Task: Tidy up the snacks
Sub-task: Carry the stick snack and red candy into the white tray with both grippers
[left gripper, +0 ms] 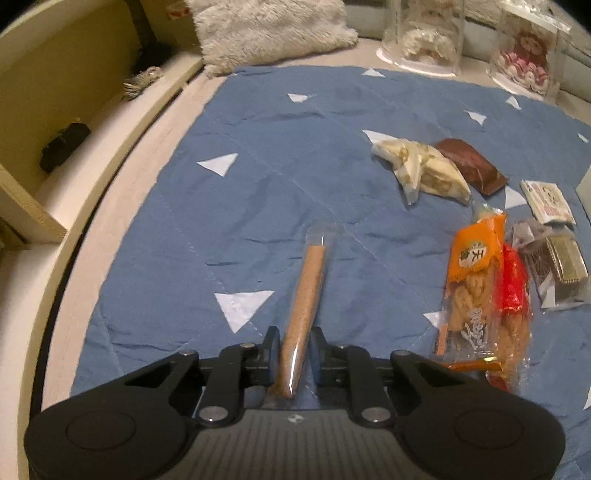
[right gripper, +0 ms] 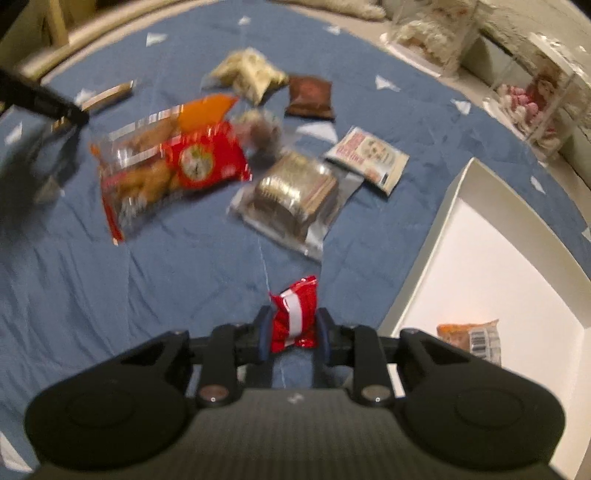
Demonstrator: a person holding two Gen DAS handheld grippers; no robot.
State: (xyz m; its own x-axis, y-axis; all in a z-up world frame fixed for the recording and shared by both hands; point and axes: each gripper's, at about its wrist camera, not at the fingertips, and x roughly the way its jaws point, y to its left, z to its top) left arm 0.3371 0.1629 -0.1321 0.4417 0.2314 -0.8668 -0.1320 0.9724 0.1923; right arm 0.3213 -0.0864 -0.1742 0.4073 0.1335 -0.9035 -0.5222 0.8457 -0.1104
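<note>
The left gripper (left gripper: pixel 293 345) has its fingers closed on the near end of a long brown snack stick in a clear wrapper (left gripper: pixel 306 291), which points away over a blue quilt with white triangles (left gripper: pixel 177 206). The right gripper (right gripper: pixel 293 330) has its fingers pinched on a small red snack packet with a white stripe (right gripper: pixel 293 317), held above the quilt just left of a white box (right gripper: pixel 491 258). An orange packet with a barcode (right gripper: pixel 471 338) lies in the box's near corner. Farther out on the quilt lie a red bag of fried twists (right gripper: pixel 173 170) overlapping an orange bag of fried twists (right gripper: pixel 201 110), a clear pack of biscuits (right gripper: pixel 295 195), and a small white sachet (right gripper: pixel 369 158). Beyond these rest a cream packet (right gripper: pixel 249 74) and a brown packet (right gripper: pixel 310 96). At the far edge stand clear cases holding dolls (left gripper: pixel 528 55) and a fluffy cushion (left gripper: pixel 269 29).
</note>
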